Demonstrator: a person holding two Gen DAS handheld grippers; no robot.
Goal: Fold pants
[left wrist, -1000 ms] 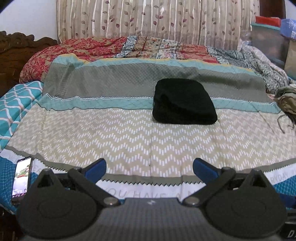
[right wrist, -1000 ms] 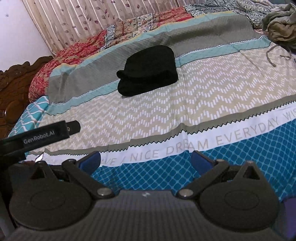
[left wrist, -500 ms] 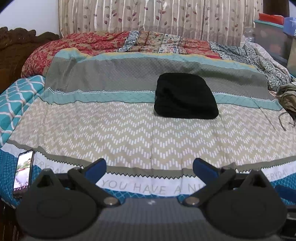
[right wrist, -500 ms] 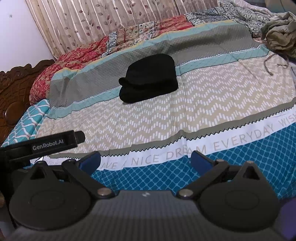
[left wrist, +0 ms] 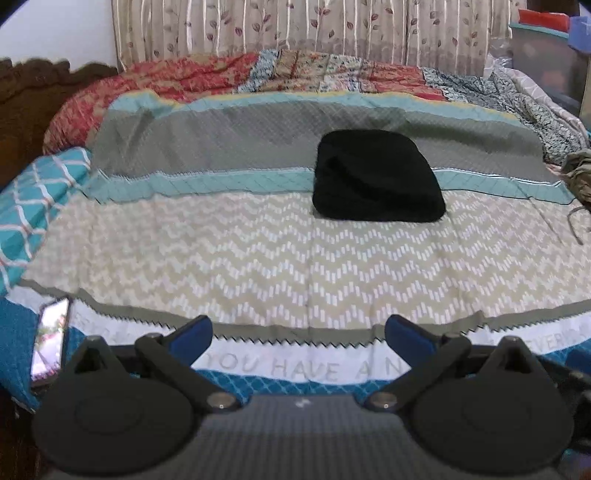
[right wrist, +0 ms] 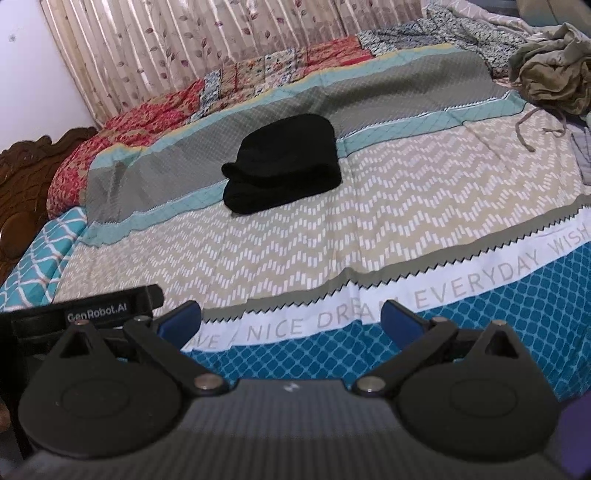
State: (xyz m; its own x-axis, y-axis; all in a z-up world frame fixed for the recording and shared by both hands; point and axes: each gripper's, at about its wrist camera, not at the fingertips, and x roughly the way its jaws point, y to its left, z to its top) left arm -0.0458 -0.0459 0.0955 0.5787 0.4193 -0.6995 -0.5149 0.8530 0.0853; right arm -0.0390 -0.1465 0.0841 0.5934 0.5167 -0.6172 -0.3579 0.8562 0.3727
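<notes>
Ahead of my left claw (left wrist: 298, 334) a wide bed is stretching away under a quilted bedspread (left wrist: 258, 258) printed in bands: blue lattice nearest me, a white strip with grey lettering, a saw-toothed grey edge, beige chevrons, teal, then grey diamond quilting. Past that a red and patterned patchwork blanket (left wrist: 207, 79) is lying bunched along the far side, and a pleated curtain (left wrist: 295, 29) with a leaf print is hanging behind it. Dark carved wood of the headboard (left wrist: 33, 96) is showing off to my left. A phone (left wrist: 50, 341) with its screen lit is resting on the bed edge just left of my left claw.

The pants (left wrist: 376, 177) are sitting well ahead of both claws as a compact black bundle, soft and matte, rounded at the corners, straddling the teal band and the chevrons. From my right claw (right wrist: 291, 321) they (right wrist: 282, 162) are showing stacked folded layers along their near edge.

Far to my right a crumpled olive garment (right wrist: 550, 74) with loose drawstrings is lying heaped on the bed.

I am holding both claws spread wide, their blue pads apart and gripping nothing, hovering over the near edge of the bedspread (right wrist: 369, 229).
</notes>
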